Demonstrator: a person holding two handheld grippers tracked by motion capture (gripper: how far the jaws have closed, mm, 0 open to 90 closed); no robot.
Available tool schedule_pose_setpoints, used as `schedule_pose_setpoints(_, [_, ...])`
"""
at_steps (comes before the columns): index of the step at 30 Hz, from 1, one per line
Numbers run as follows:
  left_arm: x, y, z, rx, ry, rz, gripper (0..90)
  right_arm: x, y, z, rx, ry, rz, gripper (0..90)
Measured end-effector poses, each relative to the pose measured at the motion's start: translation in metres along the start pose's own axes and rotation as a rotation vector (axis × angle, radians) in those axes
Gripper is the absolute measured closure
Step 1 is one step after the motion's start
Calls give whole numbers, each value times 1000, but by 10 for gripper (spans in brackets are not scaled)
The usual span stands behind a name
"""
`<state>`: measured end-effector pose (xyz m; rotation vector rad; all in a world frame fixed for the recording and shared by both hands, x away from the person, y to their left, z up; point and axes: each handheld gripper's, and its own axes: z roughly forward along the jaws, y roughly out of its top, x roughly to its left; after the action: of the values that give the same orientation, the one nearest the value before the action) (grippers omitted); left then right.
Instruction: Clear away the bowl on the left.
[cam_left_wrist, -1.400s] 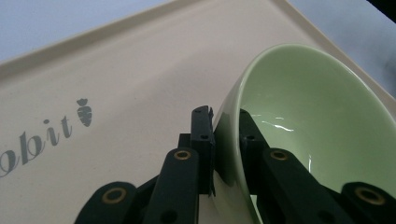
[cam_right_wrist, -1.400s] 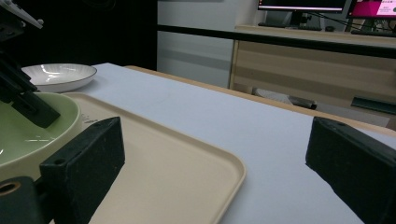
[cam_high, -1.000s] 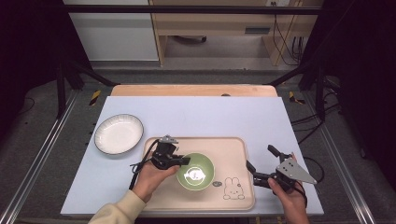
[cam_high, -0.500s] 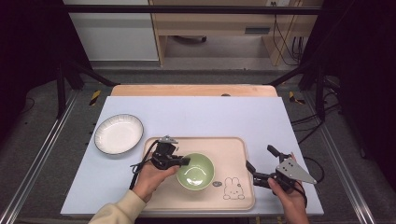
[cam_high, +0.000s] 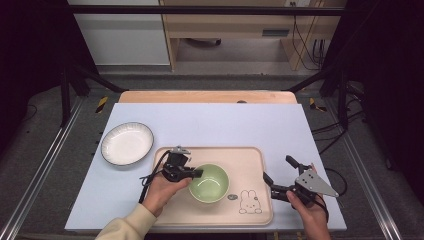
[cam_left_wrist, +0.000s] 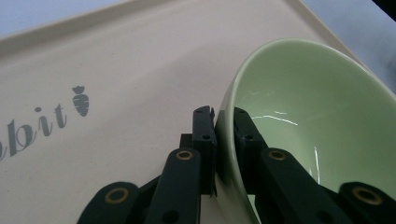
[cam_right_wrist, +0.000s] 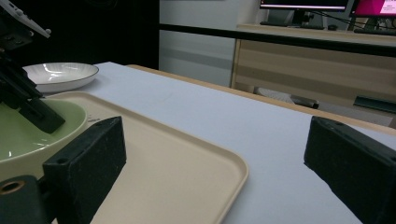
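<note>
A pale green bowl (cam_high: 210, 184) sits on the beige tray (cam_high: 250, 160) near the table's front. My left gripper (cam_high: 192, 173) is shut on the bowl's left rim. In the left gripper view, one jaw is outside the bowl (cam_left_wrist: 303, 116) wall and one inside, with the left gripper (cam_left_wrist: 223, 116) pinching the rim above the tray (cam_left_wrist: 116, 70). My right gripper (cam_high: 277, 168) stands open just off the tray's right edge, holding nothing. The right gripper (cam_right_wrist: 215, 154) view looks across the tray's corner (cam_right_wrist: 177, 158) toward the bowl (cam_right_wrist: 28, 135).
A white plate (cam_high: 127, 144) with a dark rim lies on the pale blue table cover left of the tray, and the plate (cam_right_wrist: 58, 74) also appears in the right gripper view. A rabbit drawing (cam_high: 248, 202) marks the tray's front right. A wooden desk stands beyond the table.
A bright reflection inside the bowl has gone. Both grippers and the bowl stay where they were.
</note>
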<state>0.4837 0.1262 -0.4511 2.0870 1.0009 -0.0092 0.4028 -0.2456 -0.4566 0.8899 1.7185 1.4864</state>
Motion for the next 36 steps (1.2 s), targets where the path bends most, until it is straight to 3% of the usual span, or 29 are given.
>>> schedule_pose_setpoints(10, [-1,-2,0,-5,13,0,823,0,0,0,1,0,0,56])
schedule_pose_setpoints(36, [-3,-3,-2,-12,37,50,817,0,0,0,6,-1,4,56])
